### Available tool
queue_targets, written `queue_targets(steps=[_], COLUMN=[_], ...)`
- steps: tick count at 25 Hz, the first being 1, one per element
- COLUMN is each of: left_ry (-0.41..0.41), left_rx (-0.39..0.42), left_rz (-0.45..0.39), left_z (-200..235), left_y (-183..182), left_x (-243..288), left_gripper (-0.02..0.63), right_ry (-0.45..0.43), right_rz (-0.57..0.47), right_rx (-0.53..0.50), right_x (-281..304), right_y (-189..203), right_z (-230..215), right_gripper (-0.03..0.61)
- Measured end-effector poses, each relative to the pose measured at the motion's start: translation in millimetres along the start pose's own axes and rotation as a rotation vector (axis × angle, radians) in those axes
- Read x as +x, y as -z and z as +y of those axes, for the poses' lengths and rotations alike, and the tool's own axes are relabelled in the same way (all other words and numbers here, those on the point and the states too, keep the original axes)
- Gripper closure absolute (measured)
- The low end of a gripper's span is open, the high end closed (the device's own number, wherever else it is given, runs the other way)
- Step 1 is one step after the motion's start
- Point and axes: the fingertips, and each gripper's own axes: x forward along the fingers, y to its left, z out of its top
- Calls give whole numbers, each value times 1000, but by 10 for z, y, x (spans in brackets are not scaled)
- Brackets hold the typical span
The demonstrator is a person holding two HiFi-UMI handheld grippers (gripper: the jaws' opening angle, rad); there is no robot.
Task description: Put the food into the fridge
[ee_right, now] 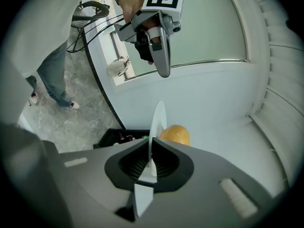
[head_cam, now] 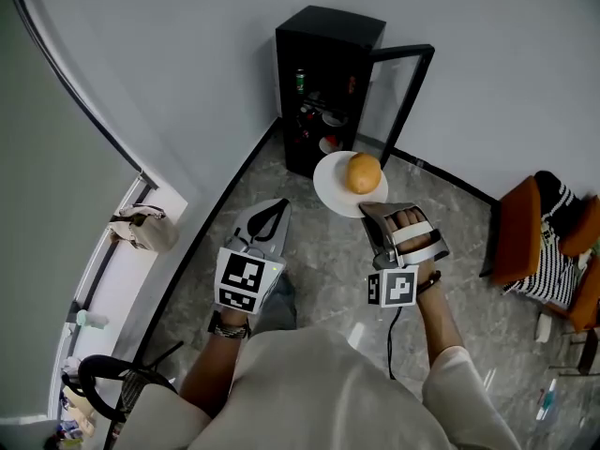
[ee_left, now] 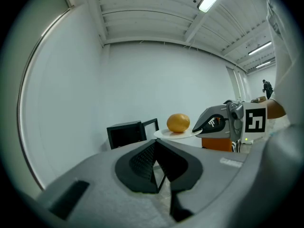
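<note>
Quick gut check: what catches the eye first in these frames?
A white plate carrying a round orange food item, clamped by its rim in the right tool. Beyond it, a small black fridge stands with its door open; the left tool is shut and empty.

Left gripper (head_cam: 273, 206): pointed forward and downward, marker cube facing up; in the left gripper view its jaws met at the tips with nothing between them.
Right gripper (head_cam: 371, 210): pointed forward beside the left one and apart from it; jaws pressed onto the near rim of a white plate (head_cam: 328, 191), which it carried level.
Left hand: mostly hidden under the gripper body in the head view.
Left wrist (head_cam: 231, 328): straight behind the gripper, a beaded band around it.
Right hand (head_cam: 412, 230): wrapped around the grip, fingers under white straps.
Right wrist (head_cam: 430, 283): a dark band around it.
Arms: both bent and reaching forward from the torso, forearms bare.
</note>
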Motion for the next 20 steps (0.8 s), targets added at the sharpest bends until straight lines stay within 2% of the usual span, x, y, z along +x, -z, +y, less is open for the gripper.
queue_targets(steps=[12, 20], left_ry=[24, 66], left_rx=[0, 23], left_rz=[-24, -43], left_z=[718, 1419], left_y=[0, -130], left_x=[841, 1634], left_gripper=[615, 615], right_ry=[23, 62], right_rz=[41, 69], right_rx=[3, -5], right_x=[911, 1815], right_y=[267, 416], right_z=[-246, -594], right_gripper=[560, 560])
